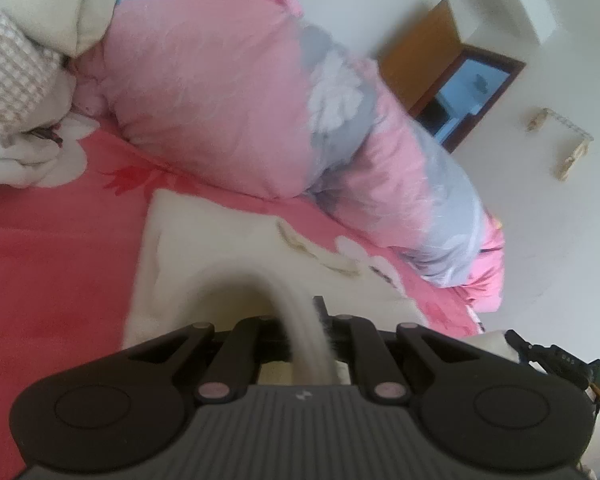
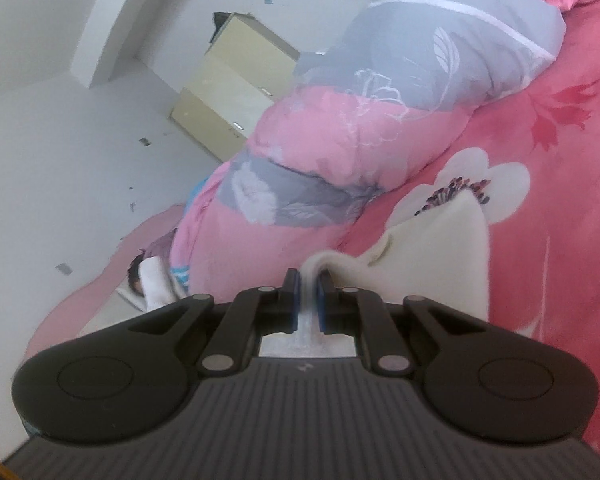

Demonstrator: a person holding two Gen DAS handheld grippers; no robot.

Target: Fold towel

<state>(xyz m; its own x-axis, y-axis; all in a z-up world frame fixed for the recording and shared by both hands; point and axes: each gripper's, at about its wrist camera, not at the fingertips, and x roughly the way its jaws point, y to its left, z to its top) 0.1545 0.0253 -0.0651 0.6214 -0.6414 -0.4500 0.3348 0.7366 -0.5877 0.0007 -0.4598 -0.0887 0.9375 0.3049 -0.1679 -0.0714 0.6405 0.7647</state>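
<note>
A cream towel (image 1: 228, 248) lies on the pink flowered bedsheet (image 1: 48, 264), with one edge lifted off the bed. My left gripper (image 1: 306, 320) is shut on that lifted edge, and the cloth arches up and runs between its fingers. In the right wrist view the same towel (image 2: 432, 256) hangs in a fold, and my right gripper (image 2: 309, 290) is shut on another part of its edge, pinched between the blue pads (image 2: 296, 300). The right gripper's body also shows at the lower right edge of the left wrist view.
A bulky pink and grey quilt (image 1: 236, 92) is rolled along the far side of the bed. Cream bedding (image 1: 28, 92) is heaped at the left. Beyond the bed are white walls, a wooden door (image 1: 424, 52) and a pale drawer cabinet (image 2: 232, 92).
</note>
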